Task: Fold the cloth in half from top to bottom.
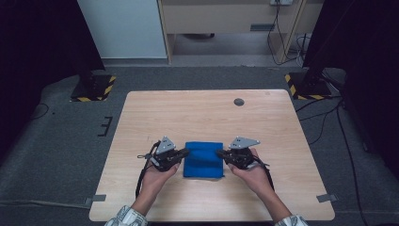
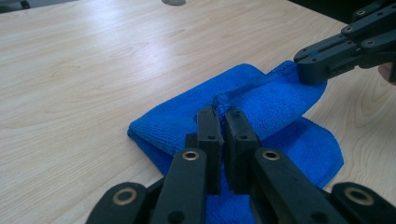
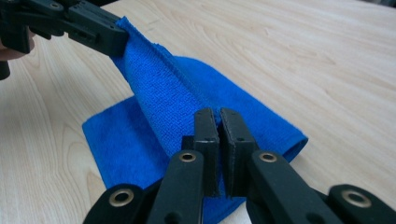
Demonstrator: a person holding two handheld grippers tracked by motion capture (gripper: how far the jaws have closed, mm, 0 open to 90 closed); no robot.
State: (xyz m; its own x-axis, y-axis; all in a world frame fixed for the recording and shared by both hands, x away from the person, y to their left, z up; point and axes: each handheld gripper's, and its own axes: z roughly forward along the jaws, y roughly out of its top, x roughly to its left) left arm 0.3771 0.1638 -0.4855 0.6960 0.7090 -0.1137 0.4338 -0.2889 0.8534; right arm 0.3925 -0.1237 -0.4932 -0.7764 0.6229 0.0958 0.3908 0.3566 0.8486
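Blue microfibre cloth (image 1: 203,159) lay folded near the front middle of the wooden table (image 1: 197,113). Your left gripper (image 1: 183,153) pinched its left edge and your right gripper (image 1: 221,153) pinched its right edge, lifting the upper layer.

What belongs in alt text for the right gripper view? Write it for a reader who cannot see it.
A blue cloth on a light wooden table has its top layer pinched at both ends: by the right gripper in the foreground and the left gripper at upper left, which lifts the fold off the layer below.
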